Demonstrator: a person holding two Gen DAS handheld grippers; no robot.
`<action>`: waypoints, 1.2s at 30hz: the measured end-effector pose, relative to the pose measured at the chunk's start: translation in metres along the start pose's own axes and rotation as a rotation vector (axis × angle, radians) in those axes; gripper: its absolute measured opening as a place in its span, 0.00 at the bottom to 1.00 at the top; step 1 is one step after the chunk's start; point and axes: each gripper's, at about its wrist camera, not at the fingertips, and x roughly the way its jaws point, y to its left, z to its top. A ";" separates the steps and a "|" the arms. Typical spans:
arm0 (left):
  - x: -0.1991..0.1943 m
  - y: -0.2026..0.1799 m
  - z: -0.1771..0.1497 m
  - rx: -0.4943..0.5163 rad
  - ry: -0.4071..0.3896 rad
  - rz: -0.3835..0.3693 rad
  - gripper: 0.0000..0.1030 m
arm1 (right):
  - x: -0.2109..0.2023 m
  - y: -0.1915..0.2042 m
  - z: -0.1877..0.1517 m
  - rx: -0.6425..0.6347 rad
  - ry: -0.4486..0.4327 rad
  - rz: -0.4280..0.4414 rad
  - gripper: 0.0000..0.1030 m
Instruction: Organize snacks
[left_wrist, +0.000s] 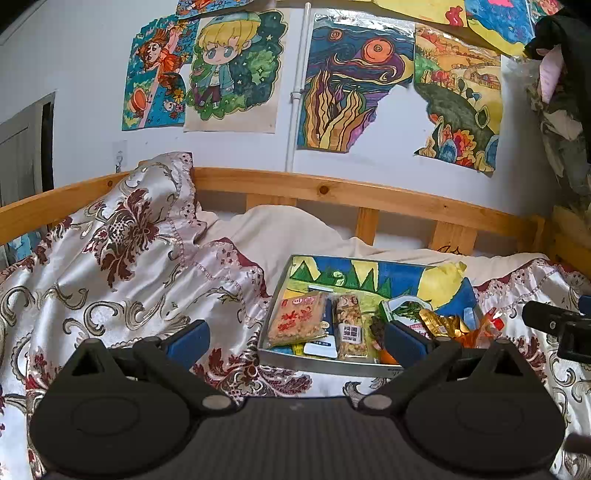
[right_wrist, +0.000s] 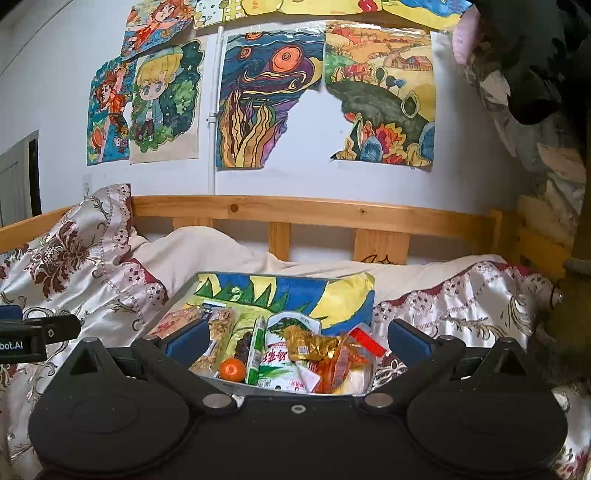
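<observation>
A metal tray (left_wrist: 317, 361) lined with a coloured drawing lies on the bed and holds several snacks: a pink cracker packet (left_wrist: 298, 320), a nut bar (left_wrist: 351, 328), a gold wrapper (left_wrist: 441, 323). In the right wrist view the tray (right_wrist: 221, 382) also shows a small orange (right_wrist: 232, 369), a green stick pack (right_wrist: 256, 350), a white-green packet (right_wrist: 282, 354) and orange wrappers (right_wrist: 340, 365). My left gripper (left_wrist: 297, 341) is open and empty, just before the tray's left part. My right gripper (right_wrist: 295, 341) is open and empty over the tray's near edge.
A floral satin quilt (left_wrist: 110, 277) covers the bed, bunched high at the left. A wooden bed rail (left_wrist: 332, 192) runs behind, below a wall of drawings. Clothes hang at the right (right_wrist: 535, 92). The other gripper's side shows at each view's edge (left_wrist: 554, 325).
</observation>
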 end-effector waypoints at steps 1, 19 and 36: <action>-0.001 0.001 0.000 -0.002 0.001 0.000 0.99 | -0.001 0.000 -0.001 0.004 0.000 -0.002 0.99; -0.022 -0.001 -0.017 0.023 0.006 0.009 0.99 | -0.024 0.001 -0.018 0.075 0.039 0.007 0.99; -0.047 0.001 -0.037 0.027 0.023 0.003 0.99 | -0.049 0.014 -0.040 0.073 0.084 0.024 0.99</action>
